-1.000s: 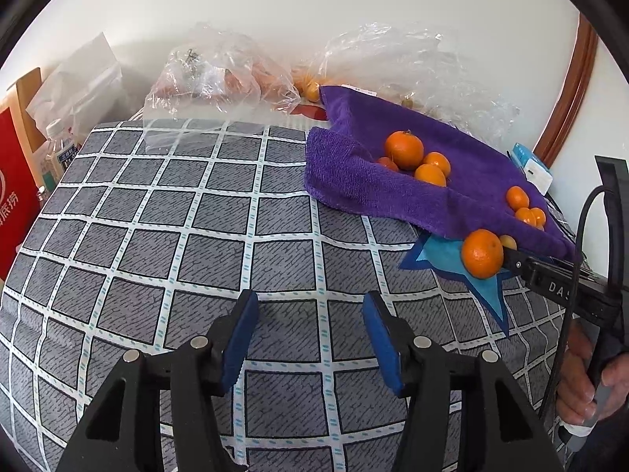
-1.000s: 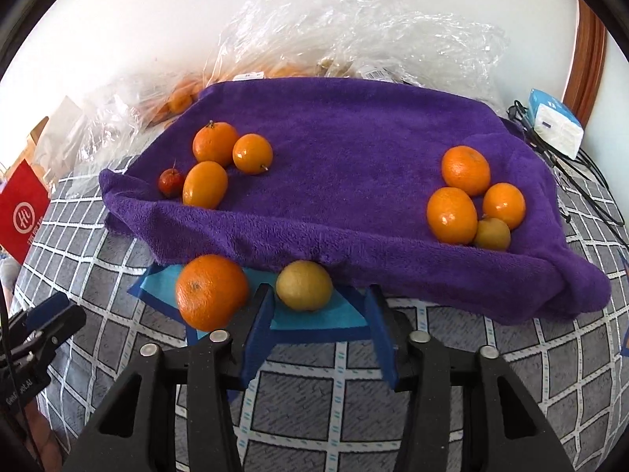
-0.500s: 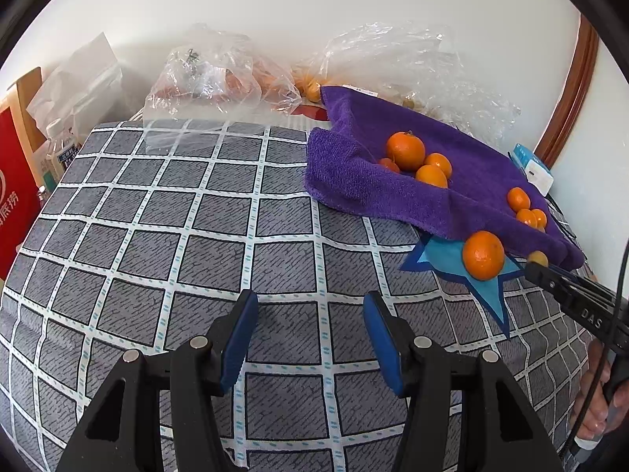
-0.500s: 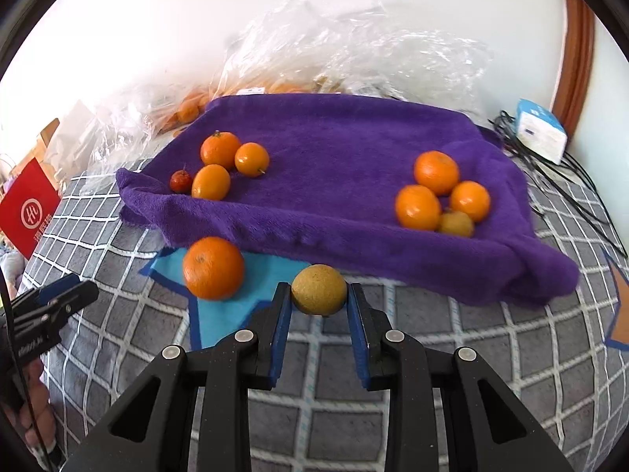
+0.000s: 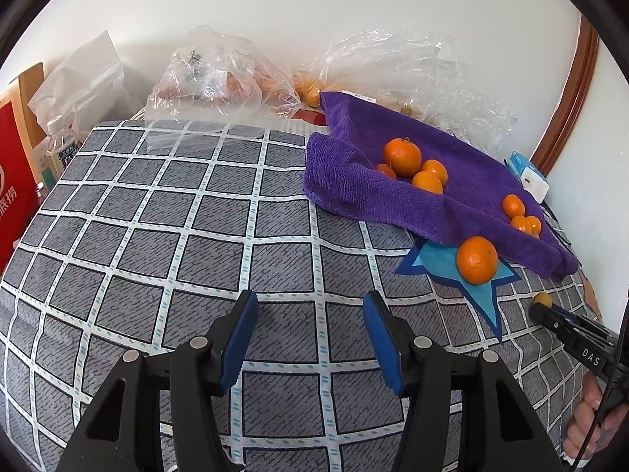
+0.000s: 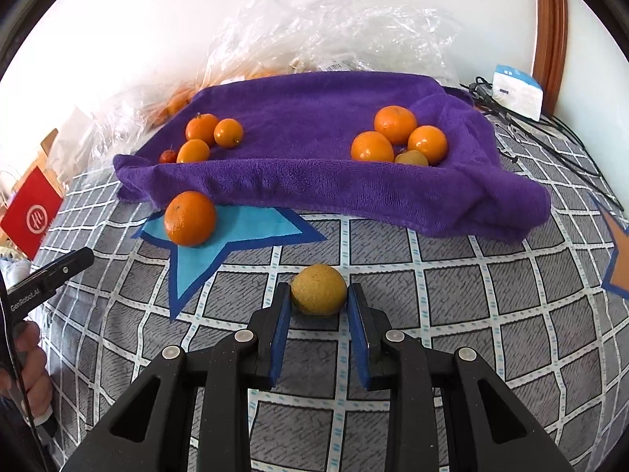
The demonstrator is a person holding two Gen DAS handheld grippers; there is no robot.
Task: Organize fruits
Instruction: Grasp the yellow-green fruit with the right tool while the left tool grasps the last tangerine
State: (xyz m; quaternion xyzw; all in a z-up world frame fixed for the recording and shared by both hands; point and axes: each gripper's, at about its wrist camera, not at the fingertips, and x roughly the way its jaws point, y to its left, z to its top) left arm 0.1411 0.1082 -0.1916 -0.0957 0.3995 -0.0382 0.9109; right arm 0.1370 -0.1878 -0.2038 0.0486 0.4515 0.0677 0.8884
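Note:
My right gripper is shut on a small yellow-brown fruit and holds it over the checked cloth, in front of the purple towel. A large orange sits on a blue star patch by the towel's front edge. On the towel a left group of oranges with a small red fruit and a right group with a yellow-brown fruit lie. My left gripper is open and empty over the cloth; the towel and large orange lie to its right.
Clear plastic bags with more fruit lie along the back wall. A red box and a bottle stand at the left. A white and blue box and black cables lie at the right. The checked tablecloth covers the surface.
My right gripper closed on the yellow-brown fruit beside the towel's front edge and has drawn it back, away from the towel. The left gripper has stayed still.

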